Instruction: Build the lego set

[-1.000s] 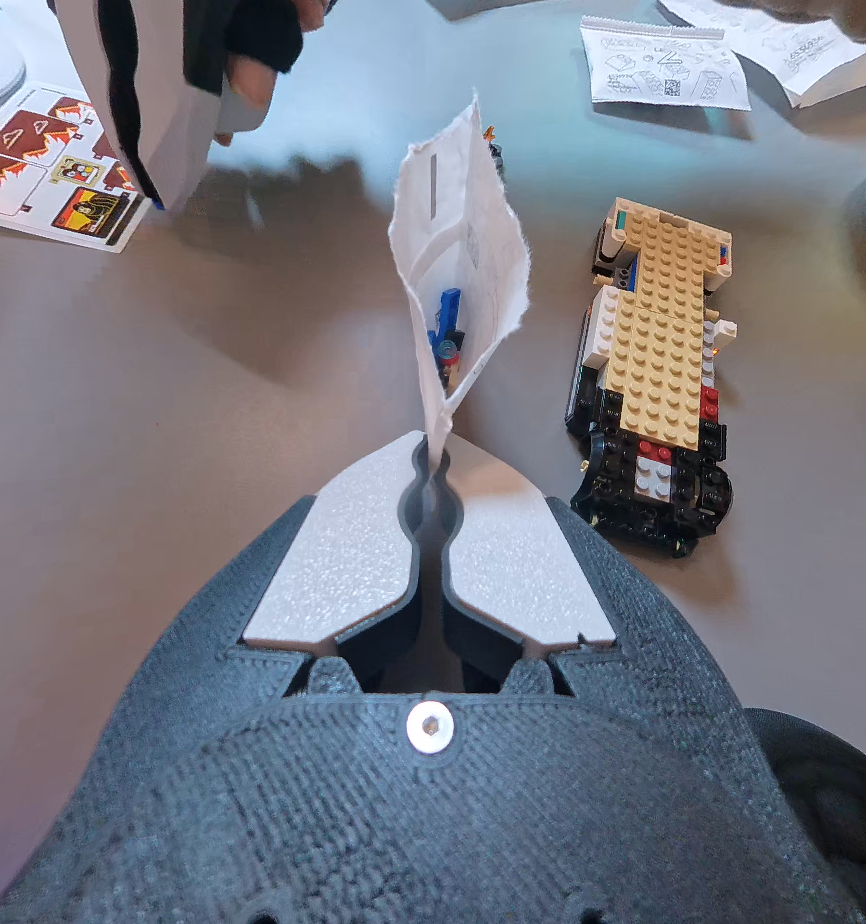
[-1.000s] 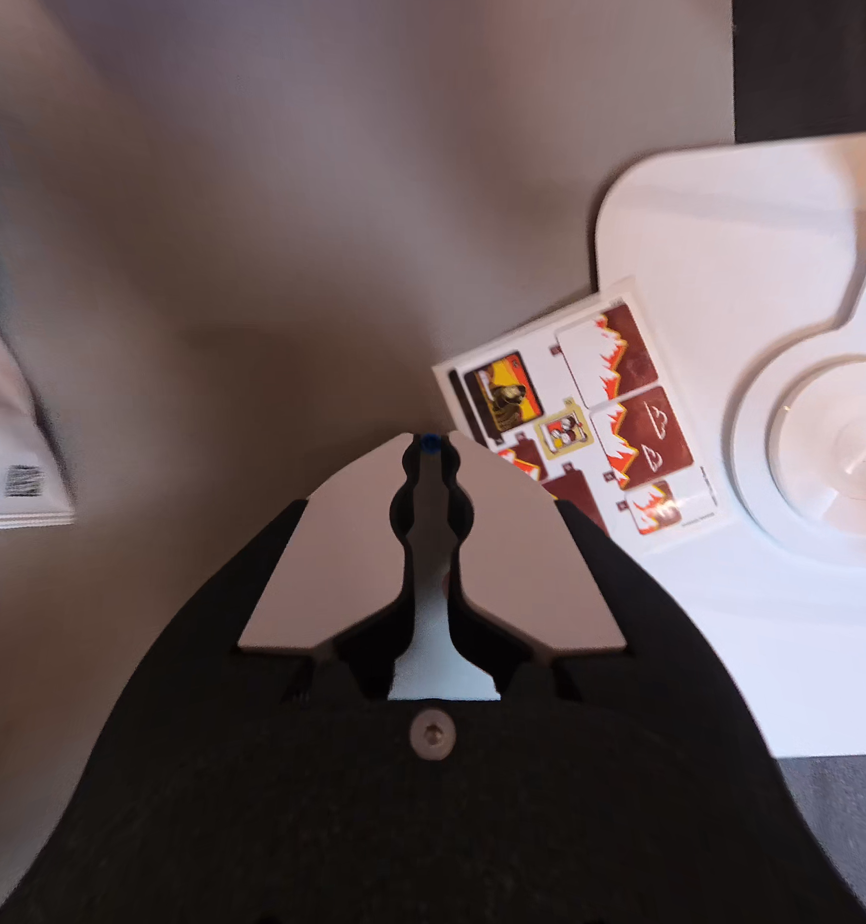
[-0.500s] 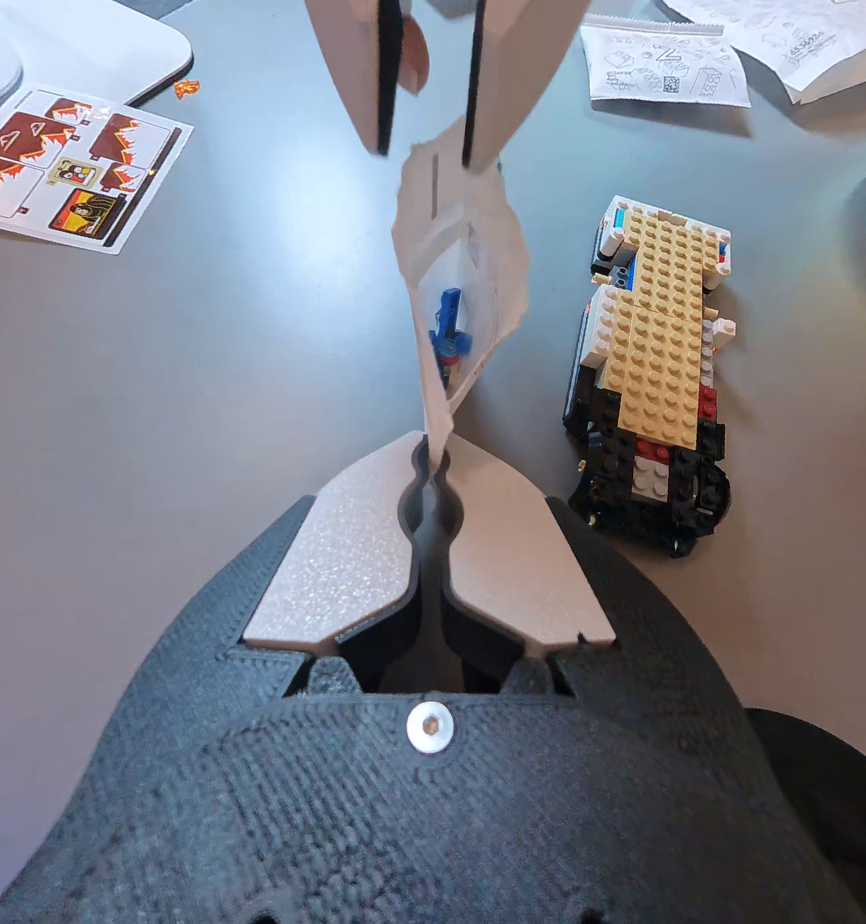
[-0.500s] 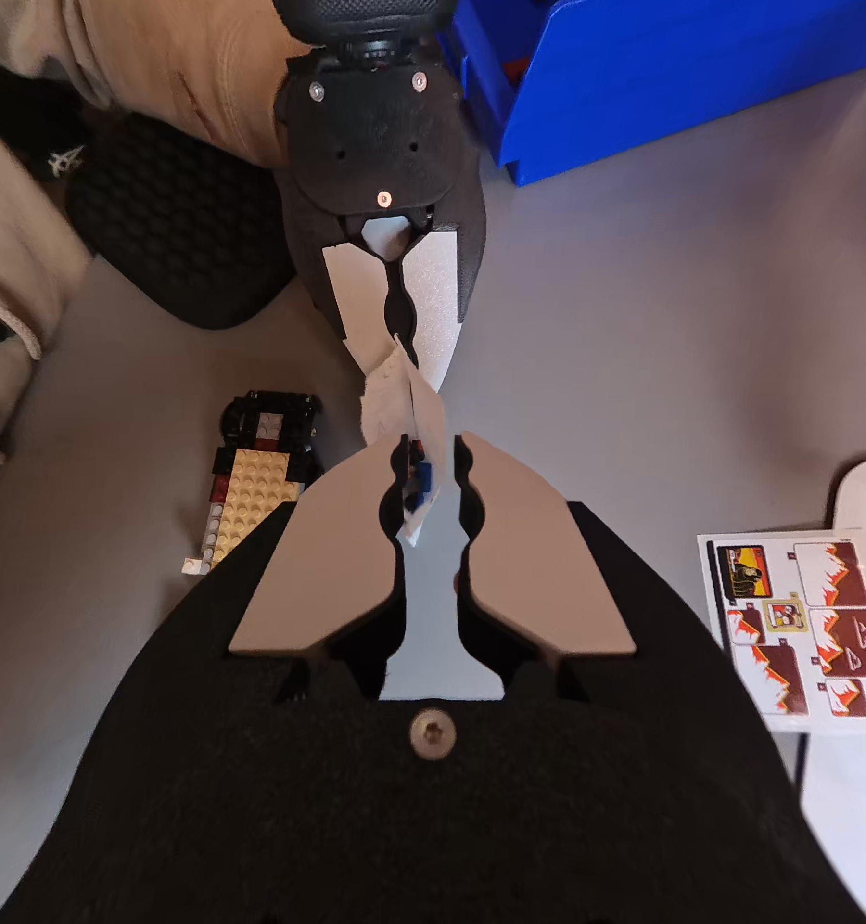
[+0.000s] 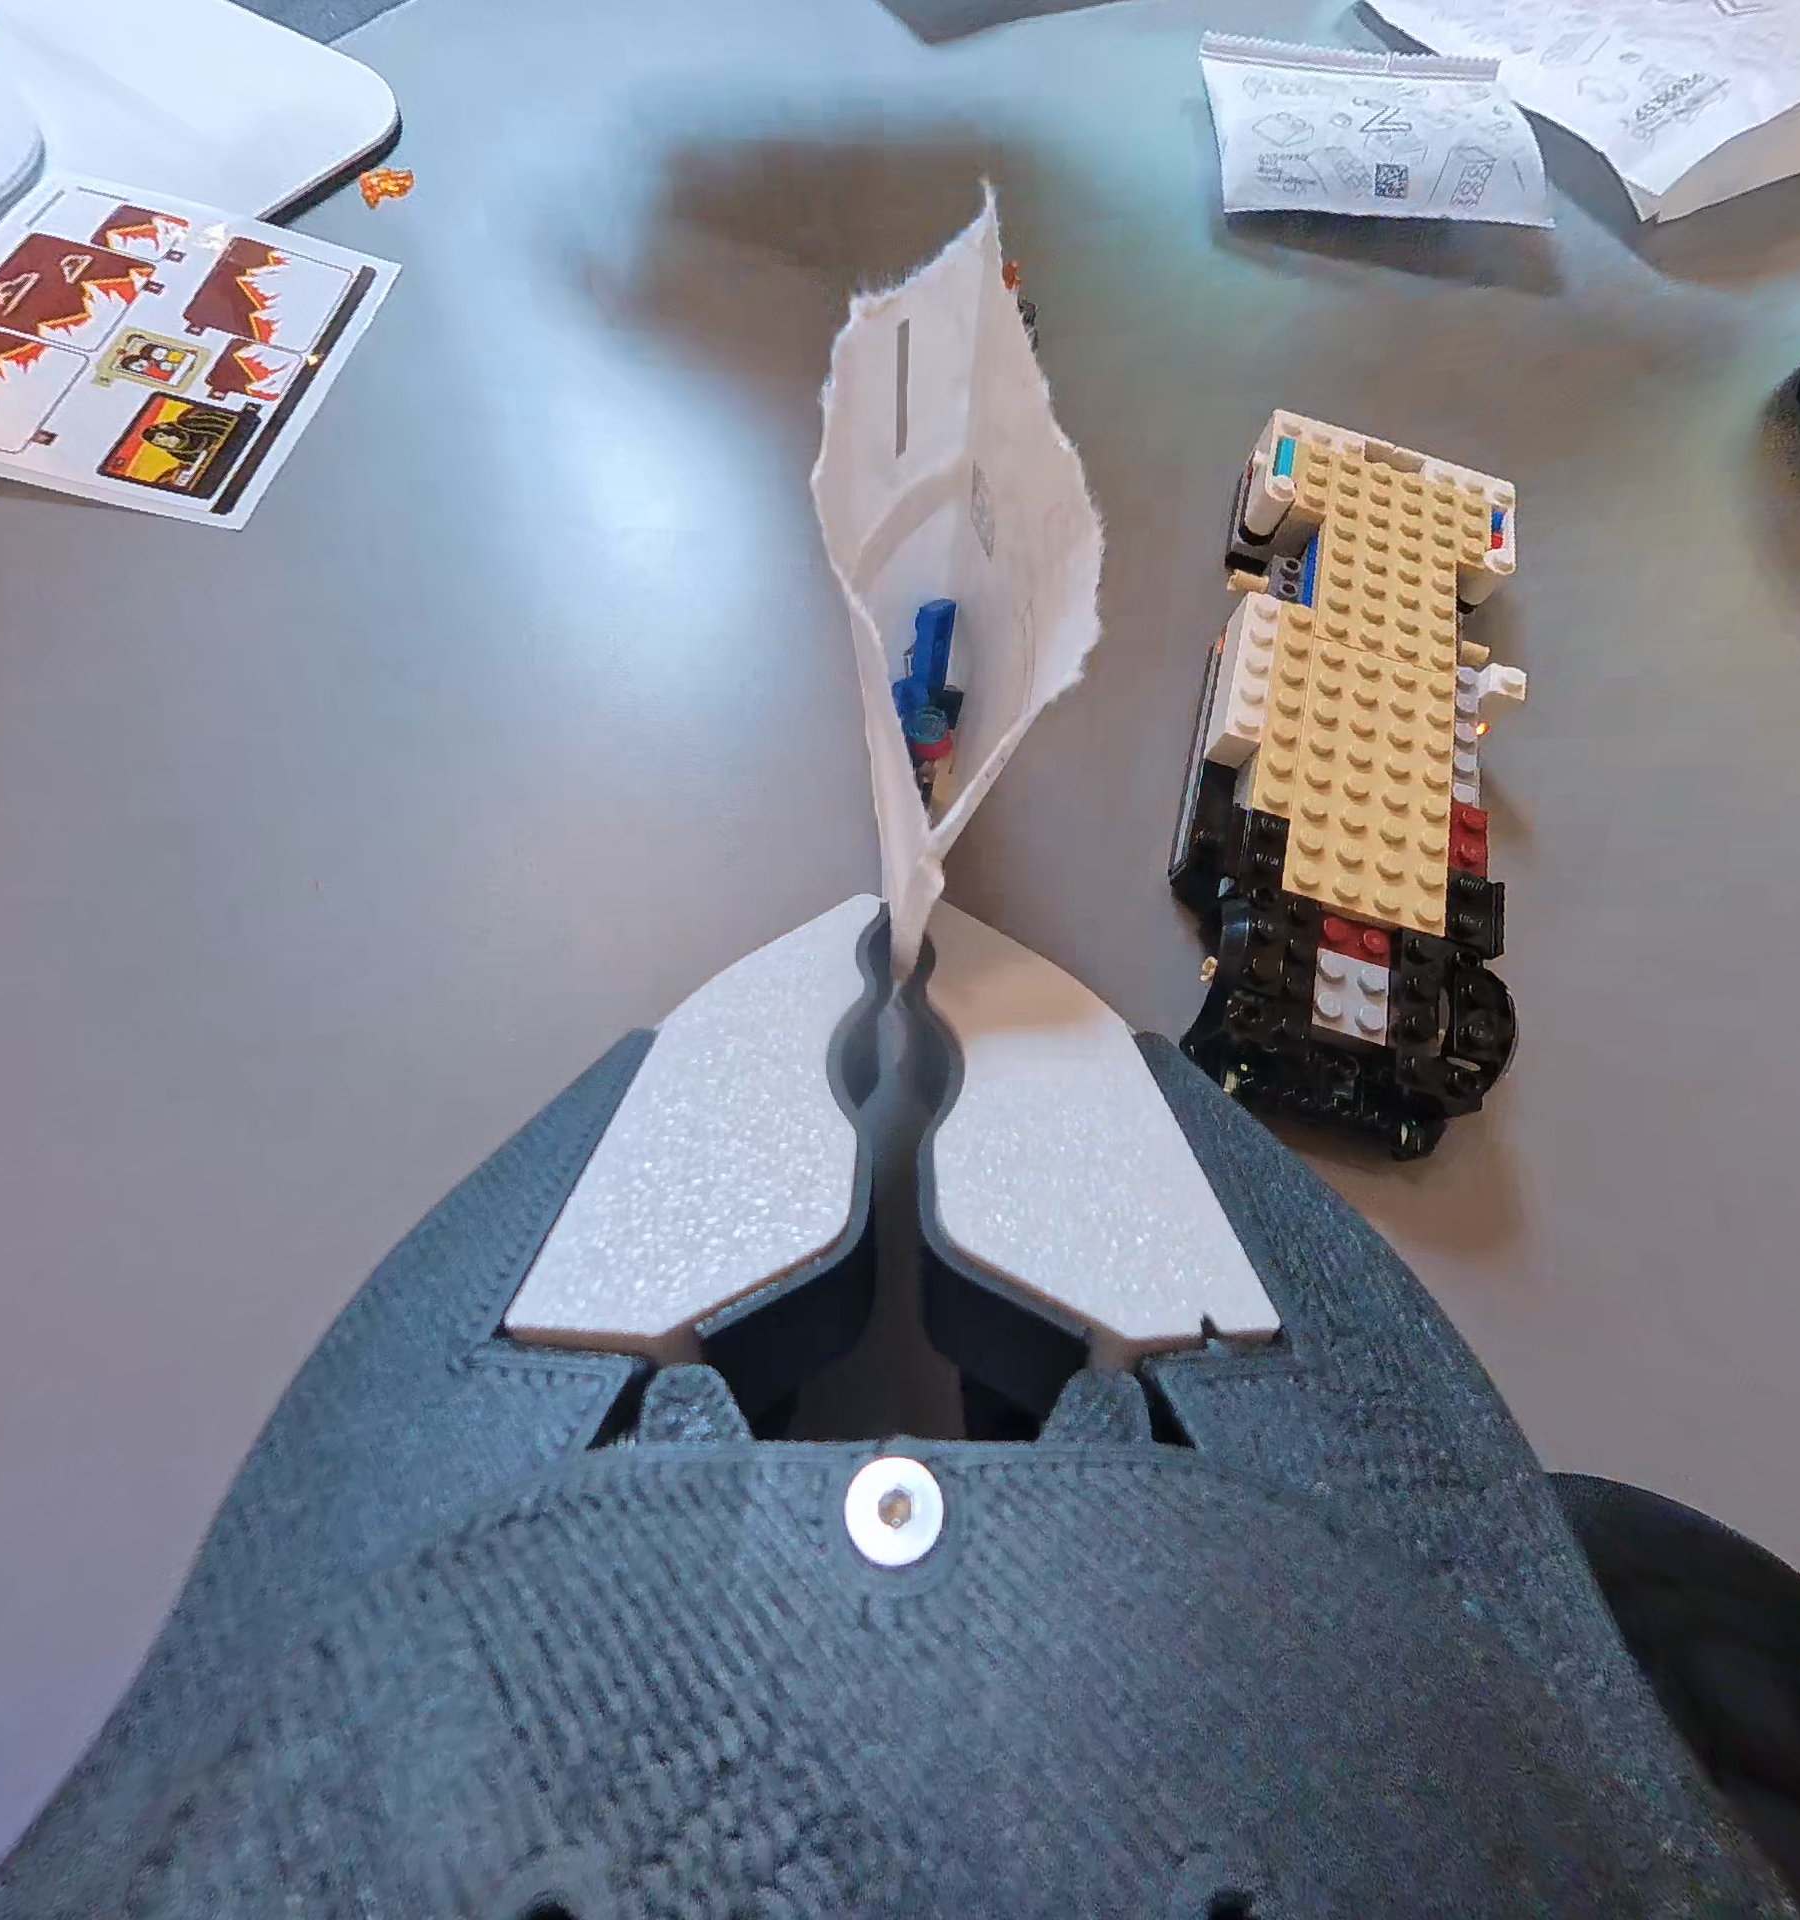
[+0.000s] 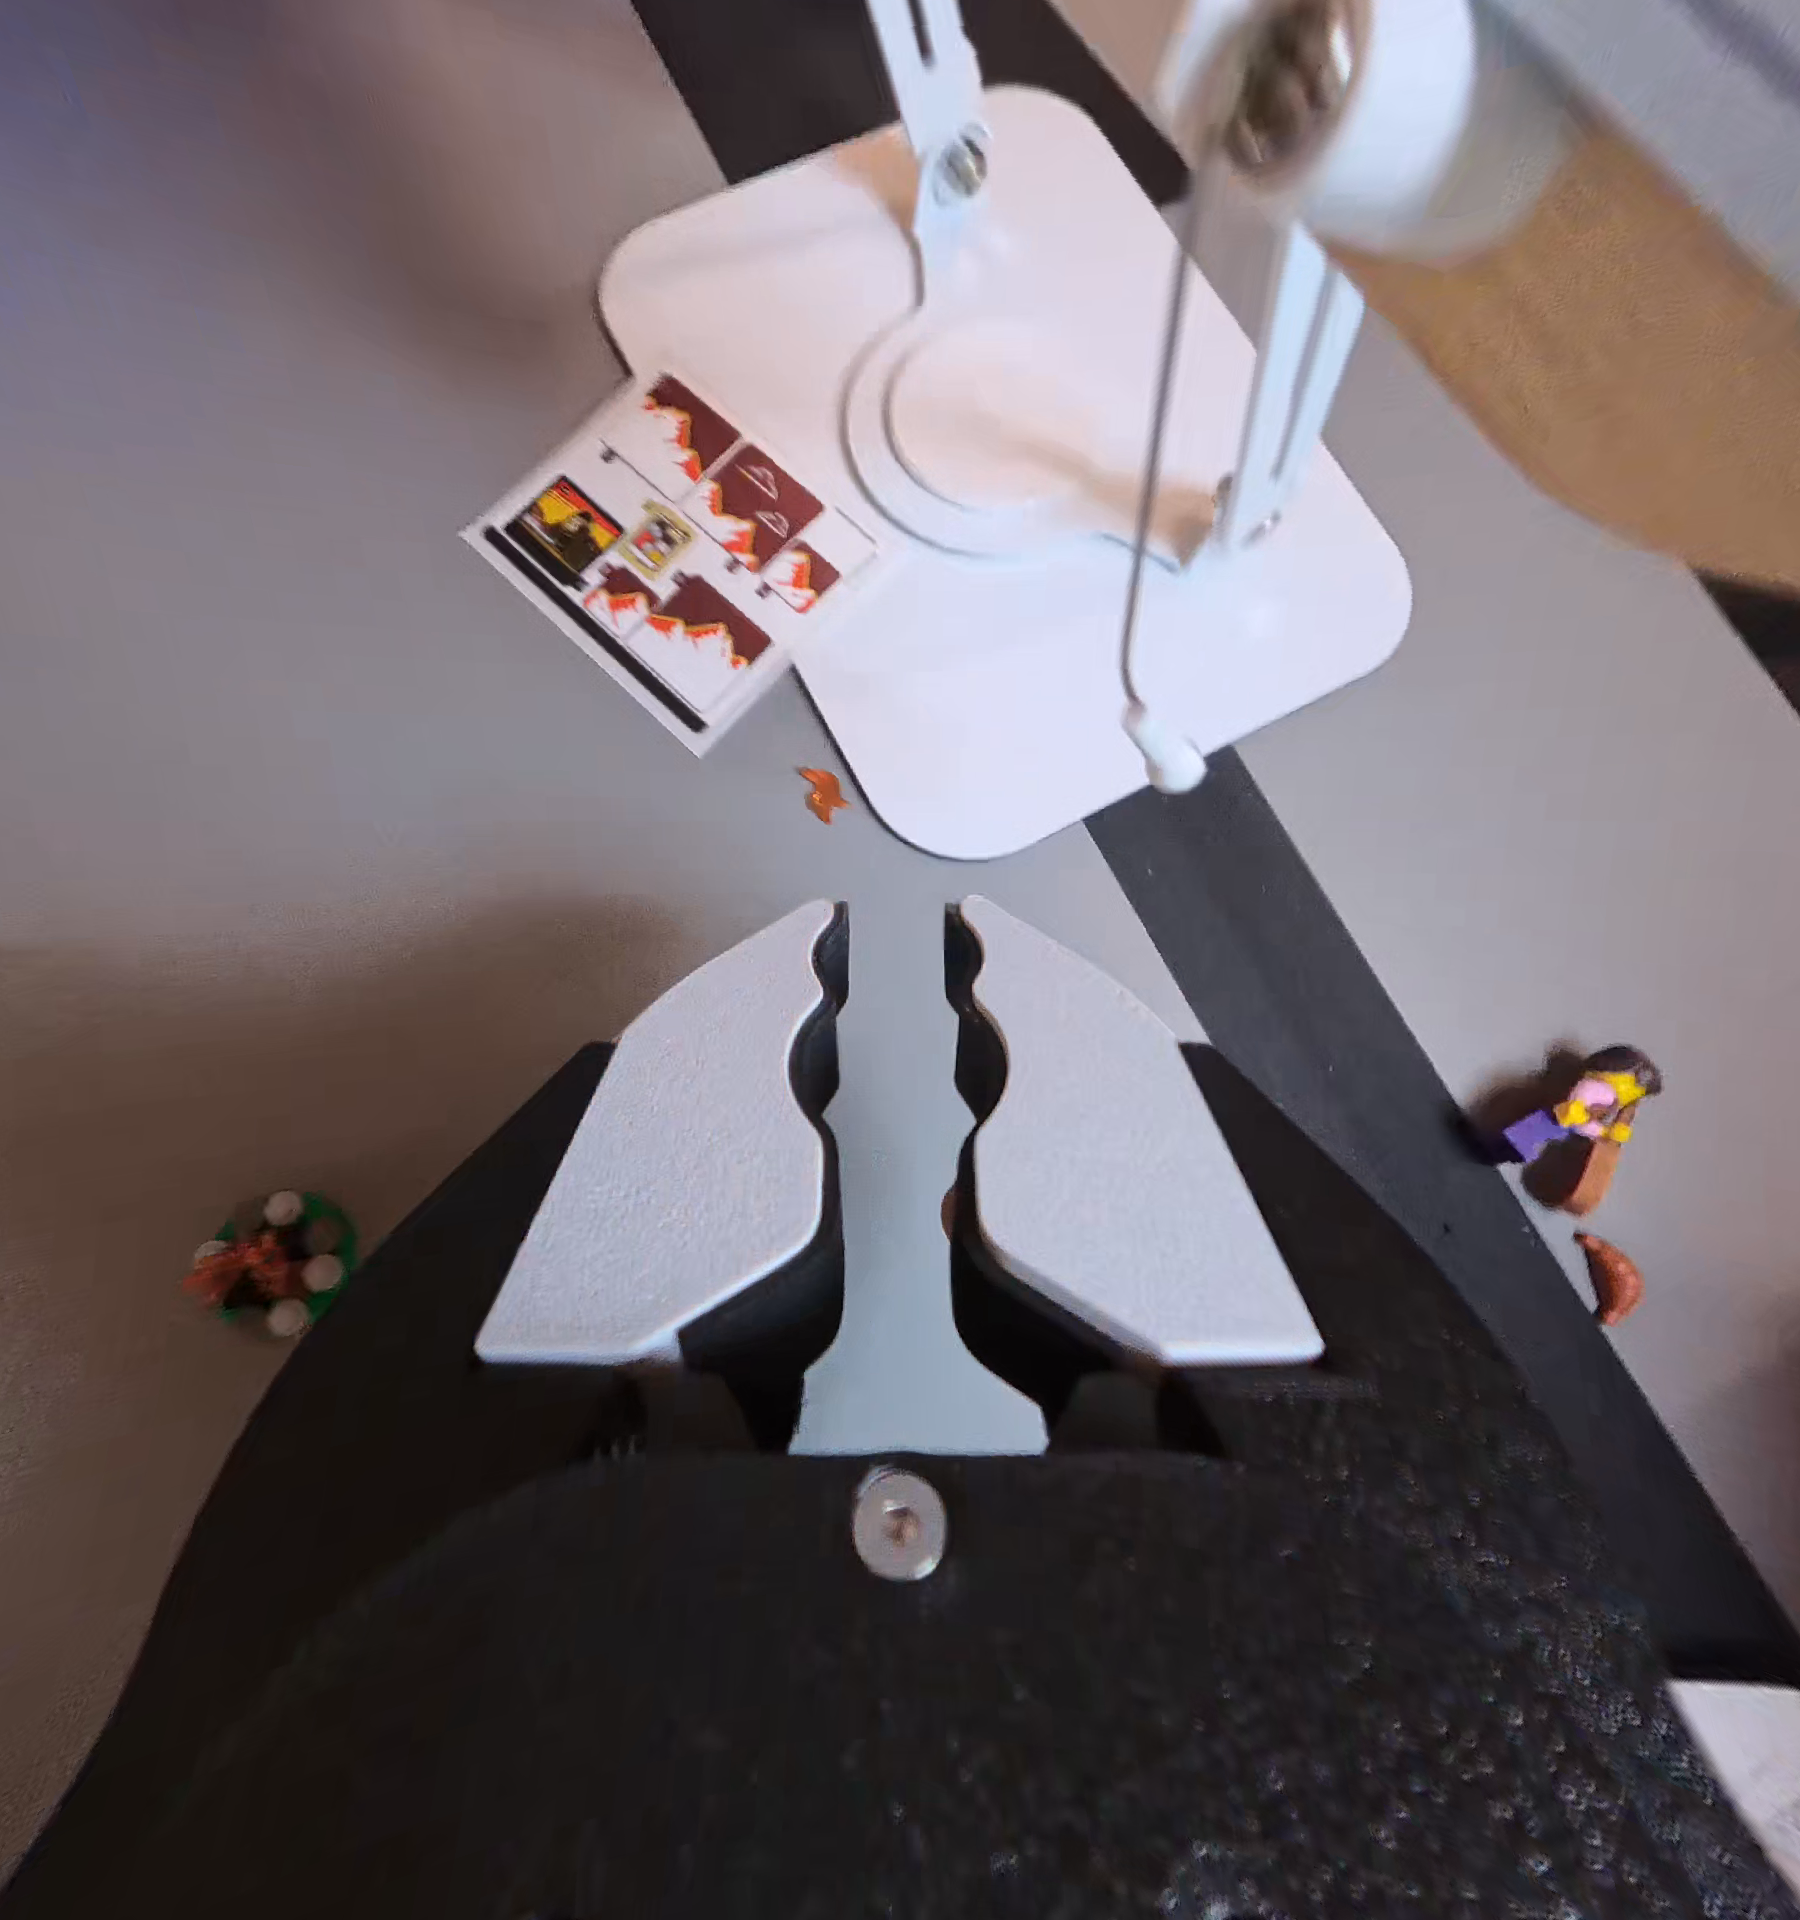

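My left gripper (image 5: 901, 935) is clamped on the bottom corner of a torn-open white paper bag (image 5: 963, 499), its fingertips pinching the paper so the bag stands up ahead of me with its ragged mouth gaping. Inside I can see a few small pieces, a blue one (image 5: 929, 649) on top and something red and teal below it. The pinch is on a thin fold of paper only, so I judge the thing to do well here is to hold the wrist level and the squeeze firm: if the bag tips, the pieces will slide out of that open side. Just right of the bag, on the grey table (image 5: 460, 831), lies a partly built brick vehicle (image 5: 1363, 748), tan plates over a black chassis, near the bag but not touching it. Farther off are a sticker sheet (image 5: 137, 343) at upper left, a tiny orange piece (image 5: 387, 185) by a white stand base (image 5: 200, 94), and flat printed paper bags (image 5: 1374, 135) at upper right. My right gripper (image 6: 896, 914) hangs open with a narrow gap and only bare table between its fingers; nearest ahead of it are the orange piece (image 6: 823, 795) and the stand base (image 6: 1031, 675), with a small green round build (image 6: 278, 1262) to its left and a minifigure (image 6: 1587, 1122) to its right.
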A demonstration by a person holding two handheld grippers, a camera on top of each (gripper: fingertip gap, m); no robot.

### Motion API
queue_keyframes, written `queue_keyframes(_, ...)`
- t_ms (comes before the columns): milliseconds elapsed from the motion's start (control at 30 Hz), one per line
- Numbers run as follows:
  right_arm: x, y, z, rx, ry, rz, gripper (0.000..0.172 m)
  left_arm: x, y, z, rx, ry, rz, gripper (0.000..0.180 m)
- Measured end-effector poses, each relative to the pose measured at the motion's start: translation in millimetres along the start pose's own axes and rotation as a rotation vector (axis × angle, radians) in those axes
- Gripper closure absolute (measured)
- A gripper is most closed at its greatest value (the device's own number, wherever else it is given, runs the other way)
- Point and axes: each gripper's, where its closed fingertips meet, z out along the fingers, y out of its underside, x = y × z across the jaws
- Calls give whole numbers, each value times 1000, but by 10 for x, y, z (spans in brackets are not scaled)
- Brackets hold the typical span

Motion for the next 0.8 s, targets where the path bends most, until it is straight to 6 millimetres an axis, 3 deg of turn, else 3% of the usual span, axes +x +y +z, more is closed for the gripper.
queue_keyframes(133,-45,141,230,-2,-27,4,155,-4,-2,1,6,7,-10,180)
queue_keyframes(333,-200,123,605,-64,-69,-43,154,-7,-6,4,15,17,-20,180)
queue_keyframes(800,-241,43,787,-199,-106,-65,163,3,-3,0,9,16,-6,180)
